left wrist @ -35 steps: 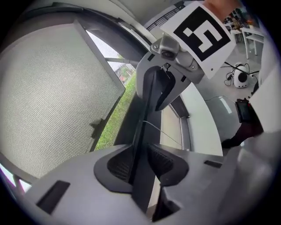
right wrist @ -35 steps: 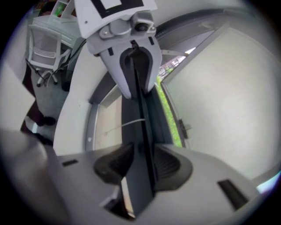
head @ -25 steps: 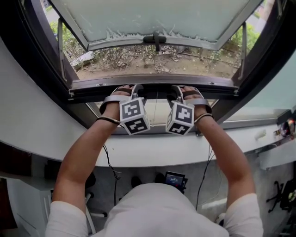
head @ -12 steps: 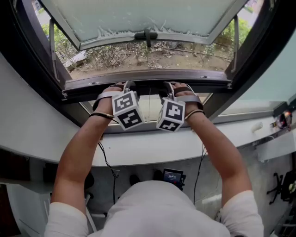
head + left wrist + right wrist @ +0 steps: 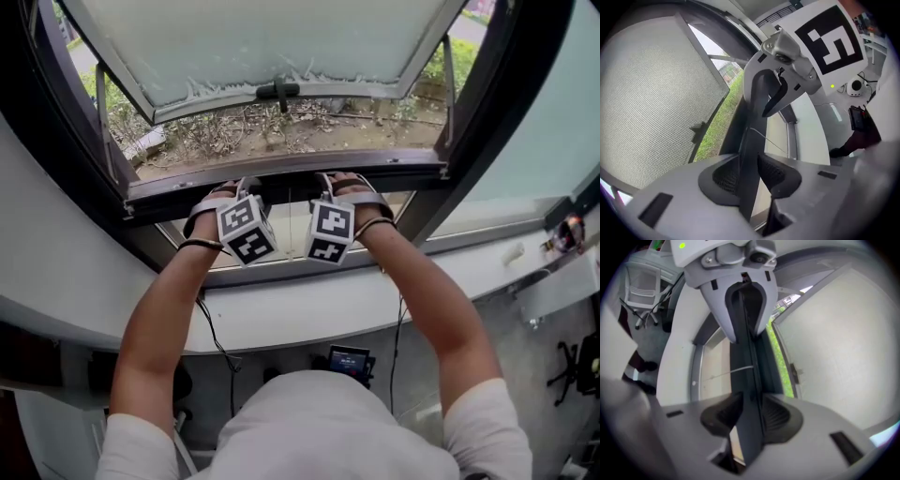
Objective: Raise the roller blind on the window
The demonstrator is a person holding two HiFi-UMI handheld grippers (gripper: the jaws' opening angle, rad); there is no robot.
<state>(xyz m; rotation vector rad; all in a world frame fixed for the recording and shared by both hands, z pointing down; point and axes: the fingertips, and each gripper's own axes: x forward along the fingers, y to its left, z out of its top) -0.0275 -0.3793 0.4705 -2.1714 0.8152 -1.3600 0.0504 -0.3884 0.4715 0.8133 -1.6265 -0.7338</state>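
The blind's dark bottom bar (image 5: 287, 186) runs level across the window, just under the grey frame rail. My left gripper (image 5: 249, 186) and right gripper (image 5: 324, 184) clamp it side by side, marker cubes toward me. In the left gripper view the bar (image 5: 752, 136) passes between the pads of my left gripper (image 5: 749, 174) and on into the right gripper (image 5: 774, 91). In the right gripper view my right gripper (image 5: 747, 416) pinches the same bar (image 5: 747, 366), and the left gripper (image 5: 743, 296) holds it farther along. A thin cord (image 5: 740, 370) crosses the pane beside it.
Beyond the bar an open sash with frosted glass (image 5: 262, 42) and a dark handle (image 5: 278, 91) tilts outward over bare ground and shrubs (image 5: 281, 131). A white sill (image 5: 281, 319) lies under my arms. Cables and a small device (image 5: 349, 359) are on the floor below.
The head view has drifted, so the window and hands sit higher and further left in the picture. Both grippers keep the same hold on the bar.
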